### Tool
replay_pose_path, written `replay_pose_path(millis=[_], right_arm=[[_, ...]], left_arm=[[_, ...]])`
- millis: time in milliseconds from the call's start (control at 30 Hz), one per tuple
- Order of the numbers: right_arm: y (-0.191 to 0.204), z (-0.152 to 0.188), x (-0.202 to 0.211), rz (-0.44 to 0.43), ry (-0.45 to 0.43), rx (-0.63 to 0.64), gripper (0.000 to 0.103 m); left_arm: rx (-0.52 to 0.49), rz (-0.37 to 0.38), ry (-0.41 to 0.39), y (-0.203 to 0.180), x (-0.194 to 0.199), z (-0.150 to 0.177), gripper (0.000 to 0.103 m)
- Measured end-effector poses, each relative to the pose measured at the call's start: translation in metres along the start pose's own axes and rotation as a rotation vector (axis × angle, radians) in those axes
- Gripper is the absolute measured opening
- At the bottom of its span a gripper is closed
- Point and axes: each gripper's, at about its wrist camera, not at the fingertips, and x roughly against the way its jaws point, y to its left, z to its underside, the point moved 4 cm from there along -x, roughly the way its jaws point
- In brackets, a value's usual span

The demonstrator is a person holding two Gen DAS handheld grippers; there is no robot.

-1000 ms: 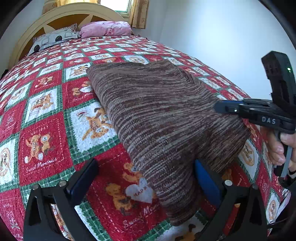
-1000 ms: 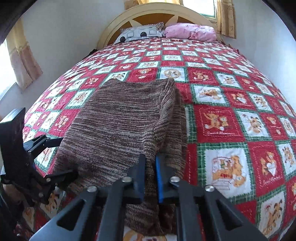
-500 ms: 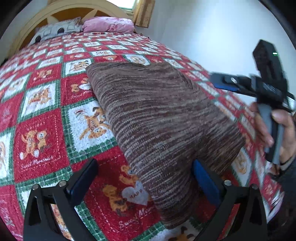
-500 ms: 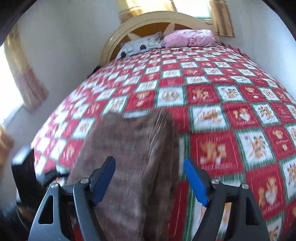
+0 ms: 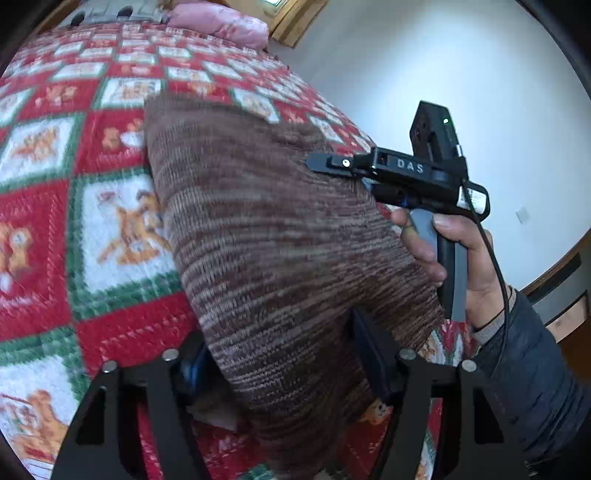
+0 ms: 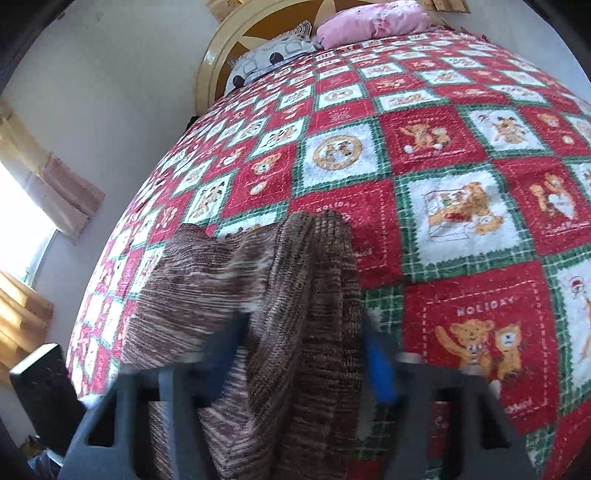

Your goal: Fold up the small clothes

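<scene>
A brown striped knit garment [image 5: 266, 236] lies folded lengthwise on the red, green and white patchwork bed cover [image 5: 48, 206]. My left gripper [image 5: 280, 362] is open, its jaws on either side of the garment's near end. My right gripper [image 6: 306, 354] is open too, its blue pads astride the near edge of the garment [image 6: 288, 302], where the cloth bunches up in folds. In the left wrist view the right gripper [image 5: 325, 164] shows from the side, hand-held above the garment's right edge.
A pink pillow [image 6: 373, 18] and a grey patterned pillow [image 6: 273, 55] lie against the cream headboard [image 6: 214, 55] at the far end. A white wall [image 5: 461, 74] runs along the bed's right side. A curtained window [image 6: 22, 229] is on the left.
Both grippers have moved closer in on the garment's near end. The right gripper, shut one second ago, opened and now straddles bunched cloth. The garment's far part has drawn nearer.
</scene>
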Motion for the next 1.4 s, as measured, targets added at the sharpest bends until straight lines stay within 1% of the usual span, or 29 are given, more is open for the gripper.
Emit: replay_pose_path(millis=[33, 100, 133, 167, 233, 300, 400, 467, 600, 667, 833, 967, 1200, 1300, 1400], right_arm=[[0.003, 0.001, -0.001, -0.028, 0.005, -0.009, 0.028], [0.011, 0.001, 0.000, 0.009, -0.005, 0.025, 0.024], [0.016, 0.002, 0.003, 0.011, -0.015, 0.034, 0.023], [0.019, 0.001, 0.006, 0.001, -0.028, 0.026, 0.022], [0.028, 0.000, 0.017, -0.024, -0.062, 0.018, 0.021], [0.039, 0.001, 0.026, -0.035, -0.082, 0.036, 0.021], [0.060, 0.003, 0.038, -0.045, -0.099, 0.066, 0.021], [0.080, 0.003, 0.043, -0.076, -0.117, 0.077, 0.021], [0.125, 0.007, 0.043, -0.143, -0.131, 0.114, 0.021], [0.154, 0.011, 0.038, -0.179, -0.128, 0.142, 0.021], [0.217, 0.021, 0.018, -0.265, -0.106, 0.198, 0.021], [0.264, 0.032, 0.000, -0.332, -0.075, 0.233, 0.021], [0.332, 0.057, -0.035, -0.397, -0.010, 0.291, 0.021], [0.367, 0.065, -0.054, -0.422, 0.015, 0.323, 0.021], [0.398, 0.071, -0.073, -0.432, 0.036, 0.356, 0.021]], left_arm=[[-0.020, -0.011, -0.007, -0.003, 0.000, 0.000, 0.061], [-0.017, -0.013, -0.022, -0.004, 0.004, 0.000, 0.047], [-0.012, -0.005, -0.029, -0.004, 0.007, -0.001, 0.038], [-0.007, -0.006, -0.037, -0.005, 0.012, -0.001, 0.034], [-0.008, -0.010, -0.047, -0.006, 0.022, -0.002, 0.030], [-0.016, 0.003, -0.065, -0.012, 0.038, 0.000, 0.030], [-0.042, -0.011, -0.102, -0.020, 0.070, 0.003, 0.030], [-0.049, -0.020, -0.126, -0.022, 0.094, 0.008, 0.030], [-0.055, -0.069, -0.160, -0.017, 0.133, 0.019, 0.030], [-0.050, -0.099, -0.177, -0.010, 0.152, 0.027, 0.030], [-0.024, -0.179, -0.218, 0.009, 0.197, 0.048, 0.030], [-0.010, -0.230, -0.233, 0.028, 0.223, 0.064, 0.030], [0.037, -0.311, -0.261, 0.060, 0.259, 0.094, 0.030], [0.092, -0.331, -0.295, 0.079, 0.278, 0.113, 0.030], [0.135, -0.360, -0.313, 0.098, 0.290, 0.123, 0.030]])
